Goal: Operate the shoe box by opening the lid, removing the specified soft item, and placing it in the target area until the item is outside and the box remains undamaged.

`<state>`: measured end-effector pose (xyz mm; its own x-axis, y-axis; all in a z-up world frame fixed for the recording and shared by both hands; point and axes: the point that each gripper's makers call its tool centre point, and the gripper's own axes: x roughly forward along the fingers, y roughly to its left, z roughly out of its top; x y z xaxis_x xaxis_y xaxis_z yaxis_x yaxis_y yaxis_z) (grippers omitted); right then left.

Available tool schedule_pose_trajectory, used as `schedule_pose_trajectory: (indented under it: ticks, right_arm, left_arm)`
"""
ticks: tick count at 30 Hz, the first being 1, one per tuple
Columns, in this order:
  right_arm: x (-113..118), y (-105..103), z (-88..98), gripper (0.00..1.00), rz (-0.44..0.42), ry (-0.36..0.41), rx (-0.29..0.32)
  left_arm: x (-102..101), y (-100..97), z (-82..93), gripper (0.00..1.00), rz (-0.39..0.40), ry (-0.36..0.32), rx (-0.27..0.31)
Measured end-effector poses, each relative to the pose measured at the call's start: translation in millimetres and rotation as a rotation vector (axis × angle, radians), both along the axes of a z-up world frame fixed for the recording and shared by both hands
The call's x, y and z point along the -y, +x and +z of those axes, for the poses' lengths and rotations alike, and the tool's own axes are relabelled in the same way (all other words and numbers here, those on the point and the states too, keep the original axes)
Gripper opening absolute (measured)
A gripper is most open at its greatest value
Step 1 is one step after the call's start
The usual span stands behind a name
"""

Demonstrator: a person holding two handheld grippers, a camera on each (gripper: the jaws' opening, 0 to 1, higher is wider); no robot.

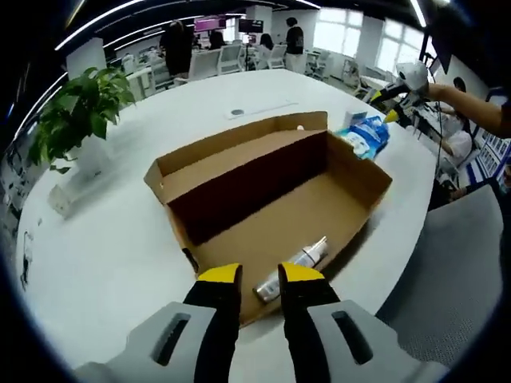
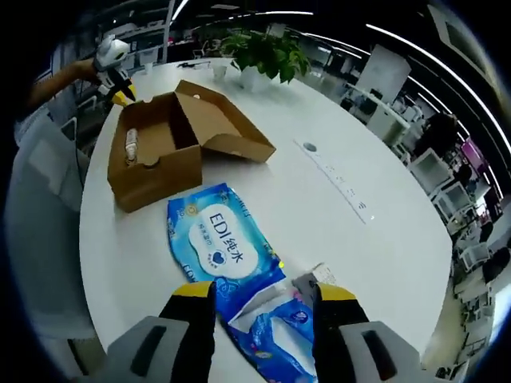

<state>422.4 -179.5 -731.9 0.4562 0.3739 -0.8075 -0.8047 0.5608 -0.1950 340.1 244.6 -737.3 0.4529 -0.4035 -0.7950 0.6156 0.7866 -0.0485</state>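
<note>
An open cardboard shoe box (image 1: 319,215) lies on the white table (image 1: 120,239), its lid (image 1: 231,152) folded back. A silver bottle (image 1: 297,266) rests on the box floor near the front wall. My left gripper (image 1: 260,275) stands open just above that front wall, with nothing between its jaws. Beyond the box lies a blue soft wipes pack (image 1: 367,136), and my right gripper (image 1: 383,106) hovers over it. In the right gripper view the wipes pack (image 2: 227,247) lies flat on the table, and a second blue pack (image 2: 275,331) sits between the wide-apart jaws of my right gripper (image 2: 263,293). The box (image 2: 156,159) and my left gripper (image 2: 118,88) are further off.
A potted plant (image 1: 80,112) stands at the table's far side. A grey chair (image 1: 455,263) is pushed up to the table edge by the box. A cable slot (image 2: 339,187) is set in the table top. Desks and people fill the room behind.
</note>
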Motion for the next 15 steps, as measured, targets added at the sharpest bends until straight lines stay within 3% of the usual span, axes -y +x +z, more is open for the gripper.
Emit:
schedule_pose_trajectory:
  ticks: [15]
  right_arm:
    - [-25, -39, 18.1, 0.55, -0.122, 0.179, 0.026]
  left_arm:
    - [29, 8.5, -11.7, 0.30, -0.265, 0.089, -0.070]
